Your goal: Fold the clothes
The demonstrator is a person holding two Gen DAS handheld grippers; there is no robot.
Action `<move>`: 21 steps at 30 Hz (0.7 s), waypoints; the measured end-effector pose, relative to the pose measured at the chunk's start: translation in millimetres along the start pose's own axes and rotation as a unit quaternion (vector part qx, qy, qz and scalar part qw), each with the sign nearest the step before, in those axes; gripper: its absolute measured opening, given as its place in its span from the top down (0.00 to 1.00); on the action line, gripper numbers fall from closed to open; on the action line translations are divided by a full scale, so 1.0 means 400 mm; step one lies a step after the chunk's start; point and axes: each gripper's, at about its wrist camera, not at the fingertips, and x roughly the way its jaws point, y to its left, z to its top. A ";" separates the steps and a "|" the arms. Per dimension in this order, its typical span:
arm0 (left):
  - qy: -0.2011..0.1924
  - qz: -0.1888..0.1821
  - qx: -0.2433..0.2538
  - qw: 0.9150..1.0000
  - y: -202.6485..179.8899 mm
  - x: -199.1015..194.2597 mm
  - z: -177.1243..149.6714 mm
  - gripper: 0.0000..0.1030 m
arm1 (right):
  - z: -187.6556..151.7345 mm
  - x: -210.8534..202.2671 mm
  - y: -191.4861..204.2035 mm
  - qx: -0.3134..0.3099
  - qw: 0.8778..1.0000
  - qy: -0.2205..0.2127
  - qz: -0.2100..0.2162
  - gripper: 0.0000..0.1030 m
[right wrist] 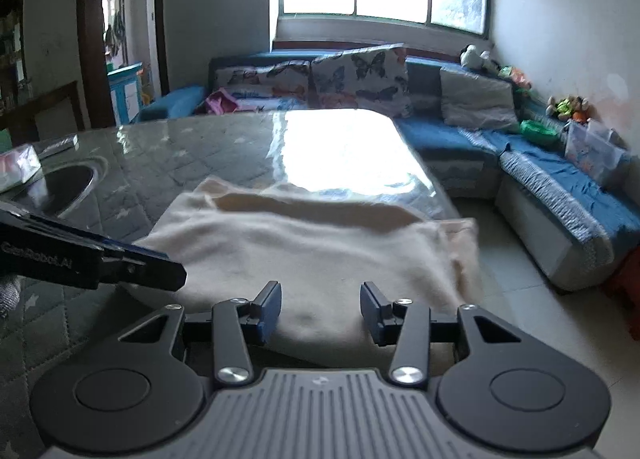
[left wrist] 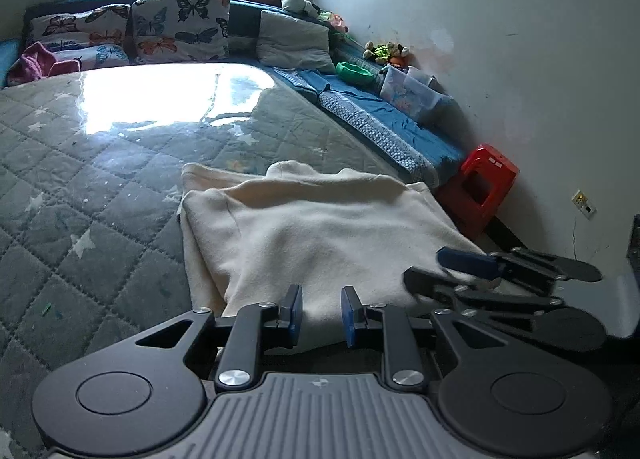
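Cream garment (left wrist: pixel 320 227) lies folded on the quilted worktop (left wrist: pixel 80 187) near its right edge, and both tongs, left (left wrist: pixel 320 317) and right (right wrist: pixel 320 309), hang just over its near hem with jaws apart, holding nothing.

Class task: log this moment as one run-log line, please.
task: fold clothes | garment: cream, on table | left gripper: open | right gripper: open | held: nothing
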 end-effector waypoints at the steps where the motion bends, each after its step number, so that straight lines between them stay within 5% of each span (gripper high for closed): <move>1: 0.000 0.001 -0.002 1.000 0.002 -0.003 -0.001 0.77 | -0.001 0.004 0.004 -0.001 1.000 0.002 0.000 0.54; 21: -0.015 0.025 -0.007 1.000 0.002 -0.096 -0.034 0.48 | -0.019 -0.062 0.055 0.009 1.000 -0.003 0.001 0.22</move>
